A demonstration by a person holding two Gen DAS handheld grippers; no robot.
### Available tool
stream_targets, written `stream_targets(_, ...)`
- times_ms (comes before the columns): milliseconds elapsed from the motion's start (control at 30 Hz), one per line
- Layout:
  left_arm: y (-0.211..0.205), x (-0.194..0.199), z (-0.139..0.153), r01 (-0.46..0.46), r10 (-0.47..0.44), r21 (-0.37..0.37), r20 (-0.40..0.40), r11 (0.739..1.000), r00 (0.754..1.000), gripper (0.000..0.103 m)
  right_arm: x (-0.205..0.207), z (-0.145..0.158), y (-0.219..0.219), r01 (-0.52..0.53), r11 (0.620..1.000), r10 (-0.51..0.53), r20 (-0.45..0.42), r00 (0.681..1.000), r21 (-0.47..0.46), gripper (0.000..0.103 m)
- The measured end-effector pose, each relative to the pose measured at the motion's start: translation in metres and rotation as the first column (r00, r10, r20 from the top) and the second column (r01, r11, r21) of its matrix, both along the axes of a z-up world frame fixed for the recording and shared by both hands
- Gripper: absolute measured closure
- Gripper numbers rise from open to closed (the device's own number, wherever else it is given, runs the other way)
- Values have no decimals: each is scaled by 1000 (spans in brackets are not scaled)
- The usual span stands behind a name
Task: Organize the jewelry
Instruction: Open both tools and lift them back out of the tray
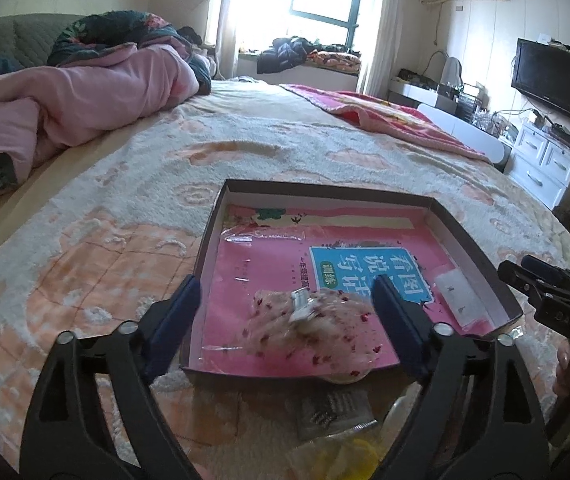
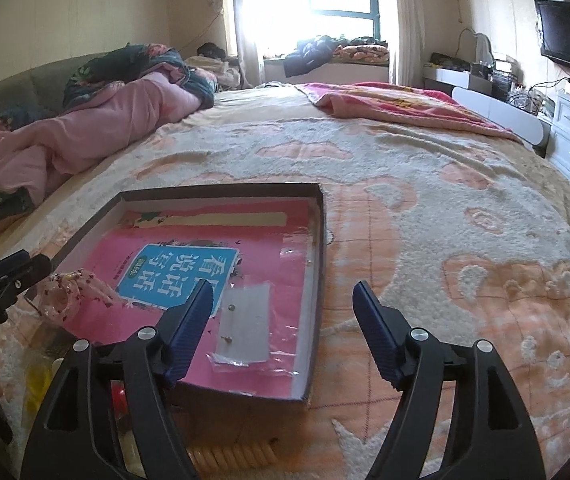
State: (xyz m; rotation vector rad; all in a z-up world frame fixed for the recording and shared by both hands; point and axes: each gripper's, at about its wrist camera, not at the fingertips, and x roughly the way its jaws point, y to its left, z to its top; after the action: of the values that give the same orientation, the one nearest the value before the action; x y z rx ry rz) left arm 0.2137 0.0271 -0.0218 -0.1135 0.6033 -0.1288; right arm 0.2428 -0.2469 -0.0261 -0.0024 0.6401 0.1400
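Pink book (image 2: 213,280) fills the box (image 2: 319,264), earring card (image 2: 245,320) atop it.

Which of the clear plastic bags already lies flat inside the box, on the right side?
The small flat bag with the earring card, beside the box's right wall. The pink-speckled bag is bunched between the left jaws.

both grippers point forward, fingers spread wide: the left gripper (image 1: 285,296) and right gripper (image 2: 283,300) grip nothing.
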Motion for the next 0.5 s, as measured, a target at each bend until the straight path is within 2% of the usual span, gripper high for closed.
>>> stream_targets(167,0,-13,11,-16,16,3,46,1000,999,12,-12,9,-5,13,1000,-13,35,999,-1,28)
stream_targets(500,5,-39,28,-46,48,-20,111,999,993,12,-40,23,-10,7,1000,-8,79,997,15,26)
